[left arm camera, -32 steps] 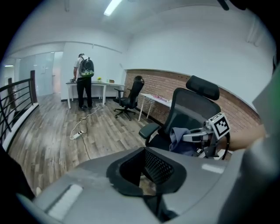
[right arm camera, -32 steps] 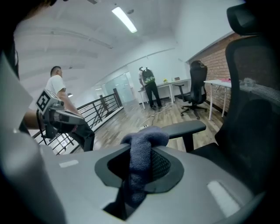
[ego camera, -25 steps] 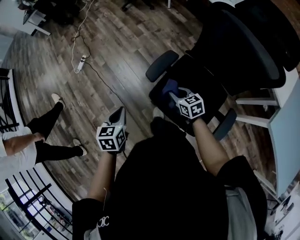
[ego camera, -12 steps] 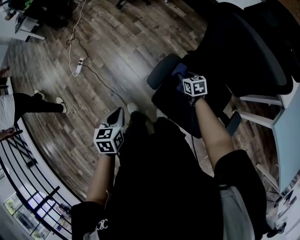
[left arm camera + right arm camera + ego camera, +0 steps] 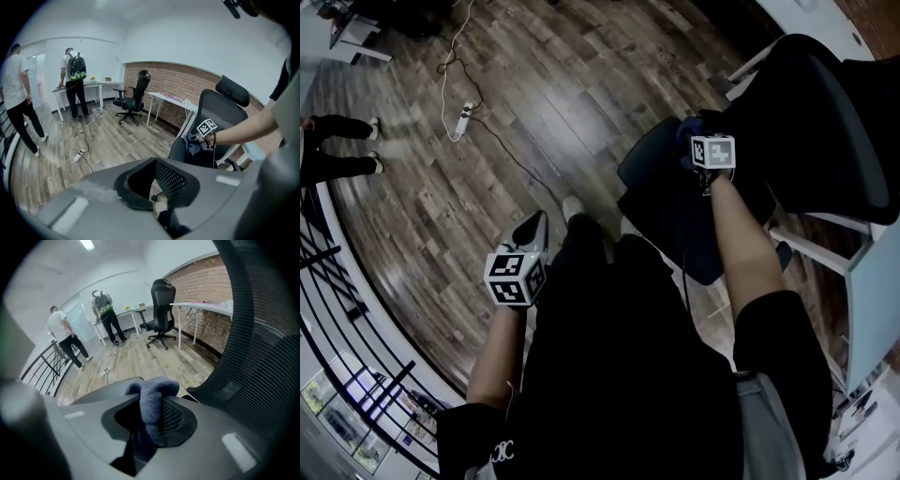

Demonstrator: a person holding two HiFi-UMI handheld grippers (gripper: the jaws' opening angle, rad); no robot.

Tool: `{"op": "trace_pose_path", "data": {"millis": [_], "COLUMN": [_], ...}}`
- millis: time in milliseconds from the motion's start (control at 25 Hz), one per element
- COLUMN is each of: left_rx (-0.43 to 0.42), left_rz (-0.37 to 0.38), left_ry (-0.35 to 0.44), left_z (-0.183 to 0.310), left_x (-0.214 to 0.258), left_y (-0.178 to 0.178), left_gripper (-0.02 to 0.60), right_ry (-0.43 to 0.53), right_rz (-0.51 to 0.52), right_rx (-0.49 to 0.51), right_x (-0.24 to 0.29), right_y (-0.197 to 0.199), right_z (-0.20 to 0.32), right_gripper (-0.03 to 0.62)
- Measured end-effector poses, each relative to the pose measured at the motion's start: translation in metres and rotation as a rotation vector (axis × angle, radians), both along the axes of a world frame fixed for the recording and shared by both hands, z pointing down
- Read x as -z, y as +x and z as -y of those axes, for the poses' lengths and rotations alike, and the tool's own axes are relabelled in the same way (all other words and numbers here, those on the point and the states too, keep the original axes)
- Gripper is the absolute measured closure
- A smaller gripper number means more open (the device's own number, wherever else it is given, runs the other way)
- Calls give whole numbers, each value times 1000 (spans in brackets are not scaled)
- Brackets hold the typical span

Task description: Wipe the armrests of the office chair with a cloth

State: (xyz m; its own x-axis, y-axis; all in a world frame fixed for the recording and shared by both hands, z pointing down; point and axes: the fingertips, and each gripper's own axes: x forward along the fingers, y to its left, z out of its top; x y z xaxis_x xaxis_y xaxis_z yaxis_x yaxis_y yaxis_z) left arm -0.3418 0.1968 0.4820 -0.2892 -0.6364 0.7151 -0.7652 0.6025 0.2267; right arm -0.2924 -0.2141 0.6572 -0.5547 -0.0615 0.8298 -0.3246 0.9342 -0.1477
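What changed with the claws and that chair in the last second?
The right claw, shut on the blue cloth, moved forward from the front of the seat to the far end of the armrest. The bystander's legs moved off to the left. The left claw stayed shut and empty over the floor.

Wood plank floor (image 5: pixel 562 84), brick wall (image 5: pixel 164 83), white desk (image 5: pixel 108 83), ceiling strip light (image 5: pixel 87 244)
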Motion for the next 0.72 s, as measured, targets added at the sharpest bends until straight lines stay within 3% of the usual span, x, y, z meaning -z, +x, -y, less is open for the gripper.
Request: {"op": "trace_pose_path", "data": {"millis": [280,720], "left_rx": [17,-1], "left_rz": [-27,-27], "left_ry": [10,53], "left_z": [-4,20], "left_x": [-7,-4], "left_y": [-13,-3], "left_gripper": [575,575], "right_ry": [-30,-187], "right_rz": [-22,-23], "right_rx": [34,291], "right_x": [-9,-21], "right_y": [4,37], "right_z": [-33,-162], "right_gripper": [517,517]}}
